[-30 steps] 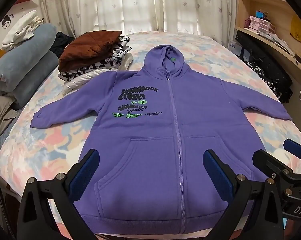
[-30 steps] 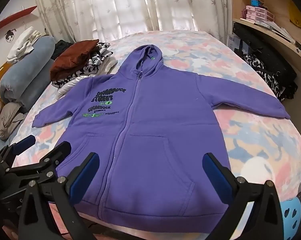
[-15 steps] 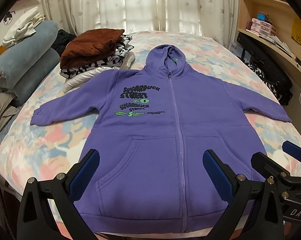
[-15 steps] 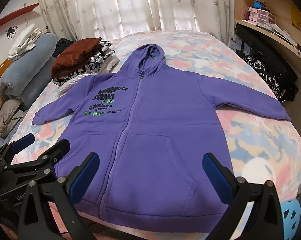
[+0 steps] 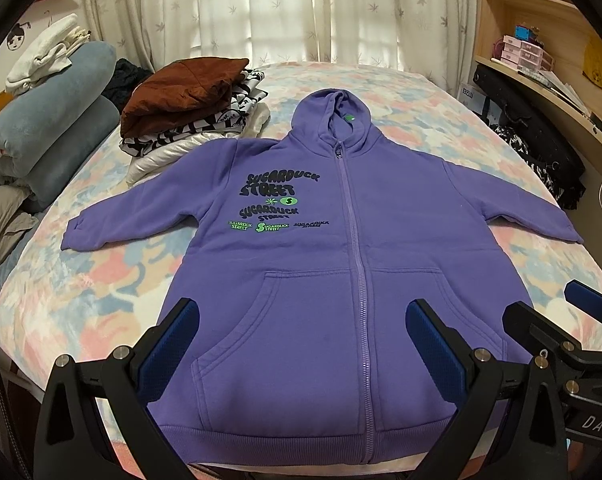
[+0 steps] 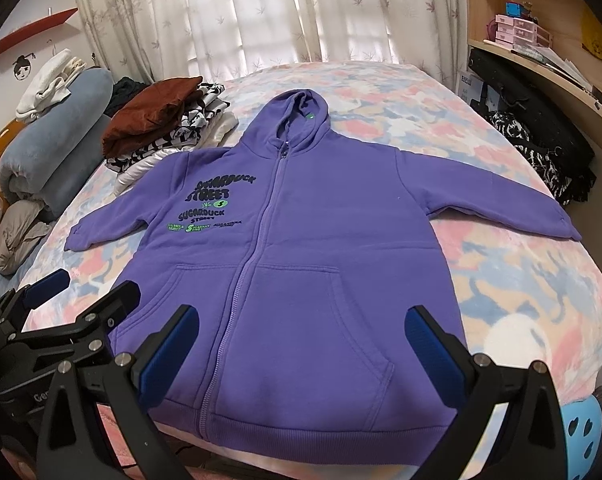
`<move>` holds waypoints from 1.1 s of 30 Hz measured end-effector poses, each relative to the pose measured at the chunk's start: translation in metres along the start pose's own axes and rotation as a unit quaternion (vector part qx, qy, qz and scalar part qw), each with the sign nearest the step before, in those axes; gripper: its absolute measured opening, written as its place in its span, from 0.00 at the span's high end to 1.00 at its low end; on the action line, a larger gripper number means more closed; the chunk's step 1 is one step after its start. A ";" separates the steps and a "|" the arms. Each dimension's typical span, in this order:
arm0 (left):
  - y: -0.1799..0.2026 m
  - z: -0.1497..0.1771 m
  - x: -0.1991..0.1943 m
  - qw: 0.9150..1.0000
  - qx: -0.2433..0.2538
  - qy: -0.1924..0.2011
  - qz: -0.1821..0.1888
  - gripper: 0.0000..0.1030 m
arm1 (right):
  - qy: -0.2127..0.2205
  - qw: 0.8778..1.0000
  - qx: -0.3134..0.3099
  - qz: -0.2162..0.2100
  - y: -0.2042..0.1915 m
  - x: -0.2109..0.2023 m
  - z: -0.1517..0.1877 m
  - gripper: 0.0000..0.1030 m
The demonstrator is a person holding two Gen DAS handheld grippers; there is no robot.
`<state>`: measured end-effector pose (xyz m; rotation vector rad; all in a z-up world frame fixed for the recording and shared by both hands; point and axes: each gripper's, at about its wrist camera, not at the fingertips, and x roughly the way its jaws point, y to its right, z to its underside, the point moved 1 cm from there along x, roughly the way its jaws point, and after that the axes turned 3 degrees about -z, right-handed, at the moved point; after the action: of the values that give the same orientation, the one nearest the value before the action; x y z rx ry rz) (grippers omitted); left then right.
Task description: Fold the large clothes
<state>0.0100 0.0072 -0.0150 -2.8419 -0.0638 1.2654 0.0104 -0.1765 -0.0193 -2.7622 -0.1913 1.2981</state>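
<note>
Both views have tilted up slightly; nothing on the bed (image 5: pixel 81 292) moved. Purple zip hoodie (image 5: pixel 381 240) lies flat, front up, sleeves spread, unfolded. I hold left gripper (image 5: pixel 301 334) and right gripper (image 6: pixel 301 338) wide-jawed above the hem. Next: grasp a sleeve, fold inward.

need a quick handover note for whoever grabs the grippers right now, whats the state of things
Left gripper: open, empty, above the hem on the printed side.
Right gripper: open, empty, above the hem on the plain side.
Purple hoodie: flat and face up on the bed, zipped, both sleeves spread out, hood toward the curtains.
Stack of folded clothes: beside the printed-side sleeve, near the hood end.
Done: hoodie is laid out; no fold made yet.
Left: probably fold the sleeves in, then fold the body and place it with the stack.
</note>
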 end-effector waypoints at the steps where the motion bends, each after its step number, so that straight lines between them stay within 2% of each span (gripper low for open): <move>1: 0.000 0.000 0.000 1.000 0.000 0.000 0.000 0.01 | 0.000 1.000 0.000 -0.001 0.000 0.000 0.000 0.00; 33: 0.004 0.005 0.004 1.000 0.002 -0.013 0.003 0.01 | -0.005 1.000 0.007 -0.004 -0.001 0.003 0.004 0.00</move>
<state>0.0089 0.0035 -0.0215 -2.8252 -0.0544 1.3029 0.0085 -0.1746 -0.0240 -2.7400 -0.1931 1.3071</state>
